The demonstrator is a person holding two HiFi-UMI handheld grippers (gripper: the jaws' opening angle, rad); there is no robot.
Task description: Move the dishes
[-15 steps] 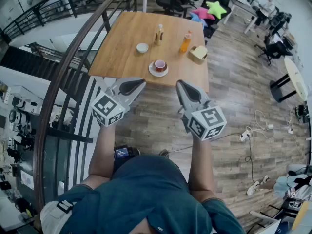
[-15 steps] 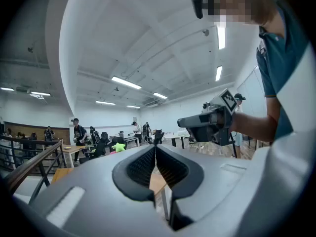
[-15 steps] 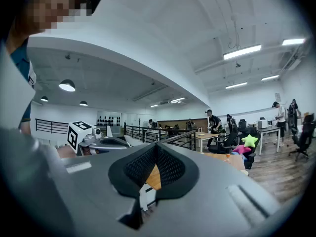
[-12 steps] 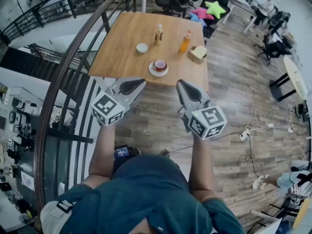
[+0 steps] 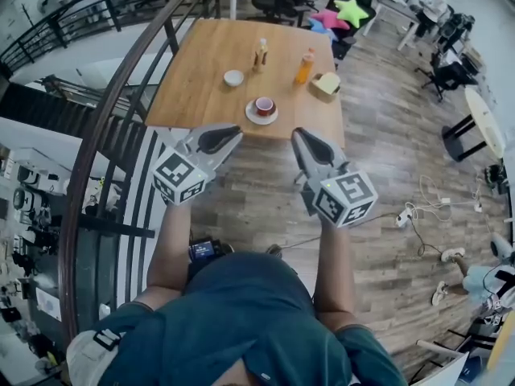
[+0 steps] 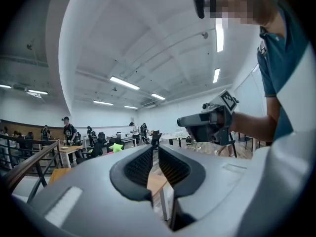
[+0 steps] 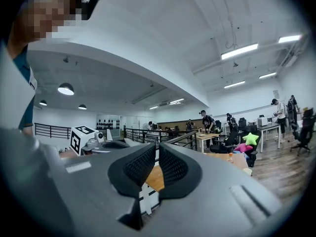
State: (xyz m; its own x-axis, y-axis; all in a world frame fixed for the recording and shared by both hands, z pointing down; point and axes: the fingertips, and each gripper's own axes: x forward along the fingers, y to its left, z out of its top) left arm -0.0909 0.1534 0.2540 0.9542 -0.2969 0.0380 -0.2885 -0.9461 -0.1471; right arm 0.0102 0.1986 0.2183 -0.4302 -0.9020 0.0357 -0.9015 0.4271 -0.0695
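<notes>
A red cup on a white saucer (image 5: 263,108) stands near the front edge of the wooden table (image 5: 201,63), with a small white bowl (image 5: 233,77) behind it to the left. My left gripper (image 5: 229,133) and right gripper (image 5: 299,137) are held level side by side in front of the table, short of its edge and apart from the dishes. Both are shut with nothing between the pads. In the left gripper view the left gripper (image 6: 155,151) has the right gripper (image 6: 210,123) off to its right. The right gripper (image 7: 158,151) looks toward the table (image 7: 236,160).
Two bottles (image 5: 261,55) (image 5: 306,67) and a tan box (image 5: 327,84) stand at the table's back right. A dark railing (image 5: 113,103) and stairwell run along the left. Office chairs (image 5: 282,2) sit beyond the table, and cables (image 5: 418,211) lie on the floor at the right.
Both grippers stay shut and hold nearly the same place. The head view has shifted slightly, and a person's feet at the lower right have moved.
</notes>
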